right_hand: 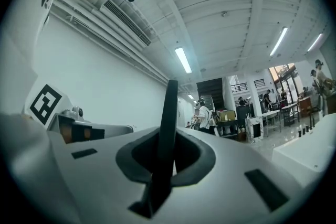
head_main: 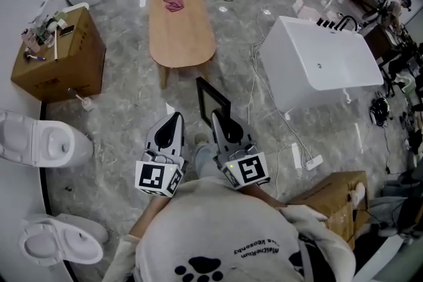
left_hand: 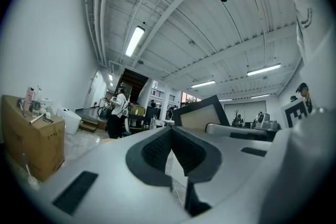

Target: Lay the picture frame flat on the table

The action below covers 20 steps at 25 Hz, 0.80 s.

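Observation:
My right gripper (head_main: 221, 118) is shut on the black picture frame (head_main: 213, 100), which stands upright on edge above the floor. Seen edge-on in the right gripper view, the picture frame (right_hand: 167, 134) is a thin dark bar clamped between the pads. Beside it on the left, my left gripper (head_main: 176, 118) is shut with nothing in it. From the left gripper view, the picture frame (left_hand: 203, 113) shows its pale face to the right of the closed left gripper (left_hand: 171, 145). The oval wooden table (head_main: 180, 30) lies ahead, apart from both grippers.
A pink cloth (head_main: 174, 4) lies at the table's far end. A white bathtub (head_main: 324, 63) stands right, with cables on the floor beside it. A cardboard box (head_main: 59, 56) and toilets (head_main: 43, 142) are on the left; another box (head_main: 337, 198) is near right.

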Each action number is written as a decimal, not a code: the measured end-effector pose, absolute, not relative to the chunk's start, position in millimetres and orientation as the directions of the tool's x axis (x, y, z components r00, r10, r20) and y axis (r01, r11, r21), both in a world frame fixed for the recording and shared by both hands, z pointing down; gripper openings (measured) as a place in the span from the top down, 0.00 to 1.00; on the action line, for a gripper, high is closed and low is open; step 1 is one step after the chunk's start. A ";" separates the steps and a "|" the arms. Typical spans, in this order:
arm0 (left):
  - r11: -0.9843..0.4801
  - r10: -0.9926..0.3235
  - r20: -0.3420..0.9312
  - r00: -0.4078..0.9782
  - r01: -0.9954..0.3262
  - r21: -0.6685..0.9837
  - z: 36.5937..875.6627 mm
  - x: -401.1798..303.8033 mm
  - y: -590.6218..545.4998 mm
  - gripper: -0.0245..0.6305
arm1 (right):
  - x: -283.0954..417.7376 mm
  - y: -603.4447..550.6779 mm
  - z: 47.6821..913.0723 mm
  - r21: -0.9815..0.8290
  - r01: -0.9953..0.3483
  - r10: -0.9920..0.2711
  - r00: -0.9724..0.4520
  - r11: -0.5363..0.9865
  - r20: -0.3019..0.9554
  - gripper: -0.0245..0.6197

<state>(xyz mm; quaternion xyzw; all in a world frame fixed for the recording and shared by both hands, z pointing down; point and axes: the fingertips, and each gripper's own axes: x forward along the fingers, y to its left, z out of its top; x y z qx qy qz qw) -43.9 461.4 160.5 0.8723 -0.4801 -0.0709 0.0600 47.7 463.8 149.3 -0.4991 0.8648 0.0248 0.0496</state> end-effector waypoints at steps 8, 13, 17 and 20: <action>-0.504 -0.862 -0.046 0.505 -0.843 0.190 167.4 -48.4 388.8 0.95 | 47.8 385.9 155.9 -0.036 -0.852 -0.851 -0.517 0.522 -0.095 0.91; -0.492 -0.869 -0.046 0.493 -0.848 0.195 165.9 -31.7 334.4 0.95 | 68.0 327.5 153.2 -0.037 -0.846 -0.845 -0.527 0.532 -0.093 0.91; -0.476 -0.878 -0.044 0.477 -0.858 0.193 163.9 -18.4 295.0 0.95 | 82.2 284.7 149.8 -0.035 -0.834 -0.832 -0.546 0.551 -0.103 0.91; -0.463 -0.885 -0.036 0.465 -0.867 0.184 164.6 -8.5 269.9 0.95 | 92.5 256.2 151.6 -0.044 -0.824 -0.823 -0.559 0.565 -0.105 0.91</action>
